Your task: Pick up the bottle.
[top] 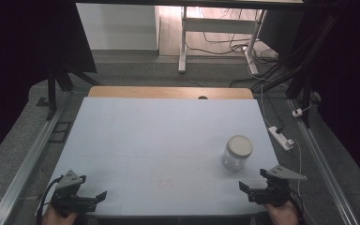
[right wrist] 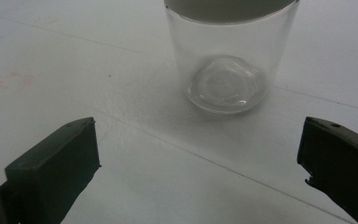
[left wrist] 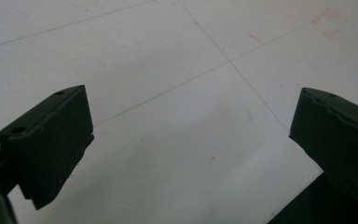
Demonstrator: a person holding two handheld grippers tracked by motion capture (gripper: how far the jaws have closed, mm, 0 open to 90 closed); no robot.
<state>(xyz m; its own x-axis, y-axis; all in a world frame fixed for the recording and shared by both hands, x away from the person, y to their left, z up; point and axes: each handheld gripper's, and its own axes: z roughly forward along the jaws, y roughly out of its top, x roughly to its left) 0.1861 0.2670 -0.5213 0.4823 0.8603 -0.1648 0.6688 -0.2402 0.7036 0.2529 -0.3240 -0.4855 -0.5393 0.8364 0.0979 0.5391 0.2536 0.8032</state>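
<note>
A clear glass jar (top: 237, 153) with a cream lid stands upright on the right part of the pale table mat (top: 159, 140). My right gripper (top: 253, 179) sits at the table's near right edge, just in front of the jar and apart from it. In the right gripper view the jar (right wrist: 228, 60) is straight ahead, beyond the right gripper (right wrist: 200, 154), whose jaws stand wide apart with nothing between them. My left gripper (top: 97, 197) rests at the near left corner. In the left gripper view the left gripper (left wrist: 191, 135) is open over bare mat.
A wooden strip (top: 168, 92) runs along the table's far edge. A white power strip (top: 281, 137) and cables lie on the floor to the right. White desk legs (top: 183, 47) stand behind the table. Faint red marks (left wrist: 328, 23) show on the mat.
</note>
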